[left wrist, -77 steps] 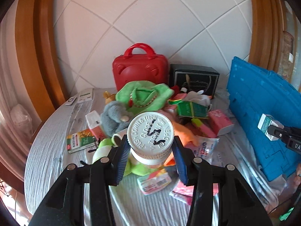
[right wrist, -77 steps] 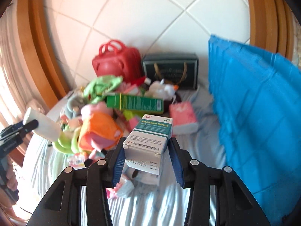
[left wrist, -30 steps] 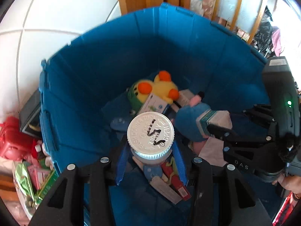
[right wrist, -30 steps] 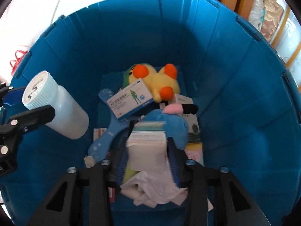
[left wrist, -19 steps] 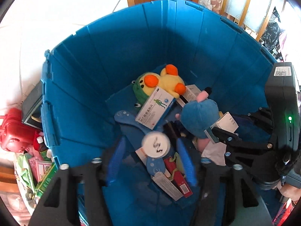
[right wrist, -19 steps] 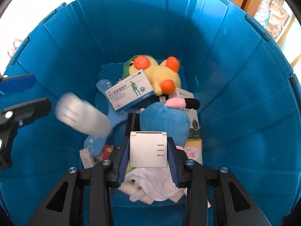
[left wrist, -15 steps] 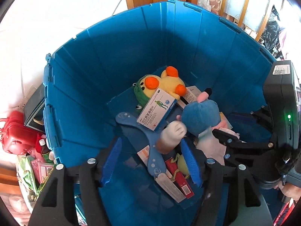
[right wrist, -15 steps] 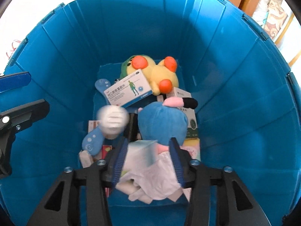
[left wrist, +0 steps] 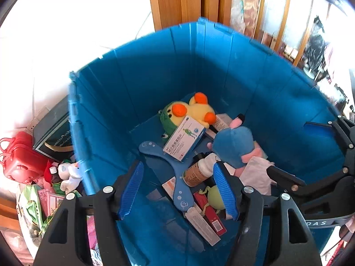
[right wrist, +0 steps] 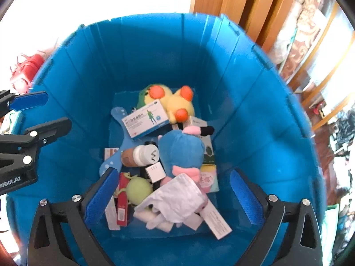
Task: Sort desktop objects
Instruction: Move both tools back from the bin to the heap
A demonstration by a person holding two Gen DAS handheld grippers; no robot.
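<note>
A: Bin [right wrist: 255, 102], blue, deep; both grippers hang over it, likely for drops.
B: Left gripper [left wrist: 177, 189]?
A: Half open, holding nothing. Right gripper [right wrist: 175, 197]: jaws opening wide, nothing between them.
B: Bottle [right wrist: 141, 154]?
A: On its side mid-floor, against the blue plush [right wrist: 182, 150]. Small box [right wrist: 156, 173] just beside, nearer the front wall.

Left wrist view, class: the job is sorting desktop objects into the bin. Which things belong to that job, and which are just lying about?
Part of the job:
- big blue plastic bin
- white-capped brown pill bottle, lying in the bin
- blue plush toy, in the bin
- red plastic toy suitcase, outside the bin

Just lying about:
- wooden door frame
- white tiled wall
</note>
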